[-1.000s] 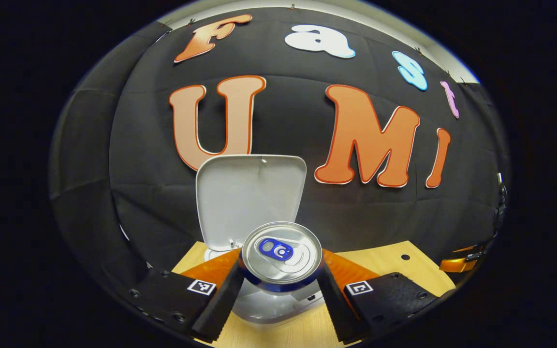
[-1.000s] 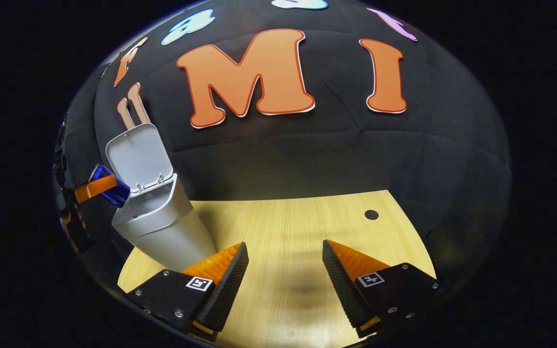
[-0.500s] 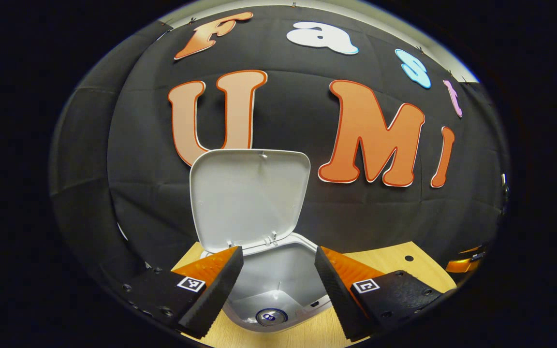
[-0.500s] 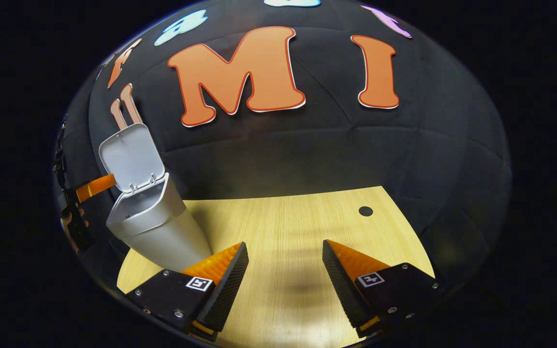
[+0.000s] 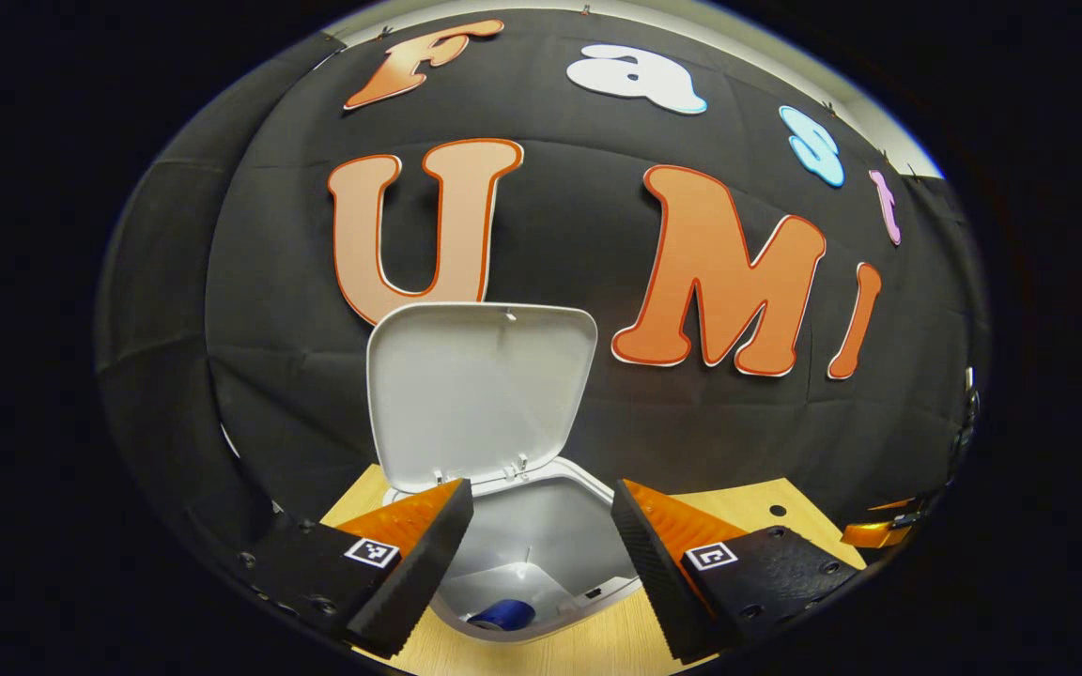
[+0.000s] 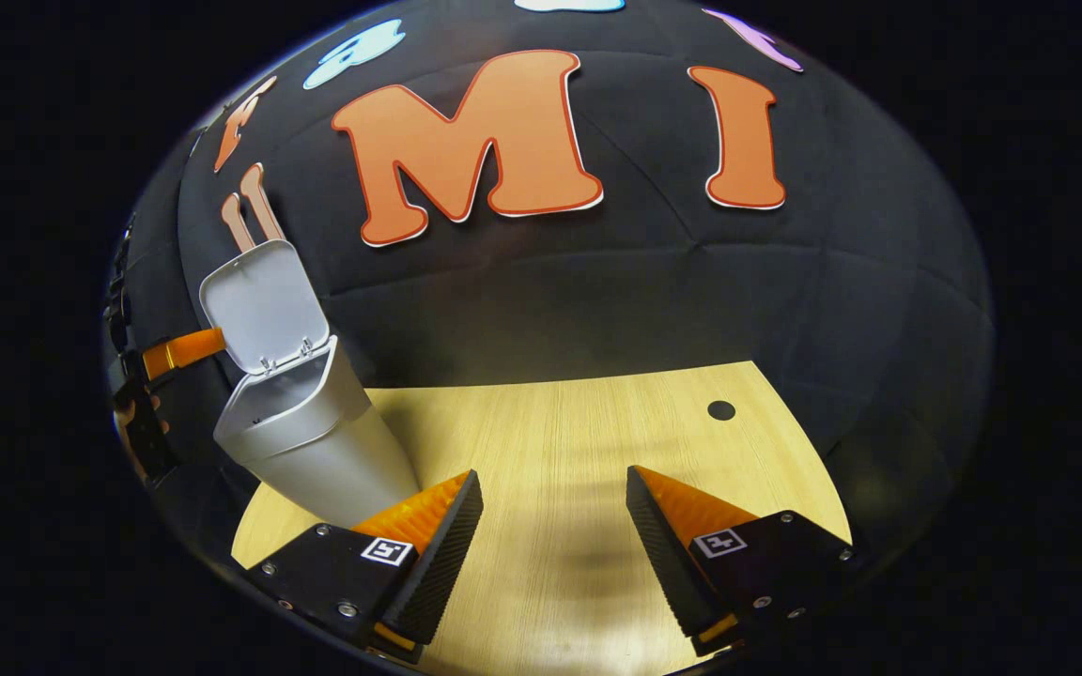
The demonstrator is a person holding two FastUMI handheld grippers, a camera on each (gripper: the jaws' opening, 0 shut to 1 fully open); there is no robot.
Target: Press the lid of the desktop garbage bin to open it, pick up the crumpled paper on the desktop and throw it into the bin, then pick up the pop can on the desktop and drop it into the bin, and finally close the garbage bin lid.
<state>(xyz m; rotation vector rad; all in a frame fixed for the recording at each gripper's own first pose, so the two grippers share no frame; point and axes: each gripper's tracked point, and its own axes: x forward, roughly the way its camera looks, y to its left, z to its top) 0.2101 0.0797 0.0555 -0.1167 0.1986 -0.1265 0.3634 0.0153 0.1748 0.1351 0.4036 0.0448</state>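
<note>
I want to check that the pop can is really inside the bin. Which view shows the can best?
The left gripper view: it looks down into the open bin, where the blue can lies at the bottom. The right gripper view sees the bin from the side; its wall hides the inside.

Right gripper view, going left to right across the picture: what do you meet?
The other gripper's finger → open bin lid → garbage bin → right gripper, its fingers spread over the tabletop → small dark hole in the tabletop.
</note>
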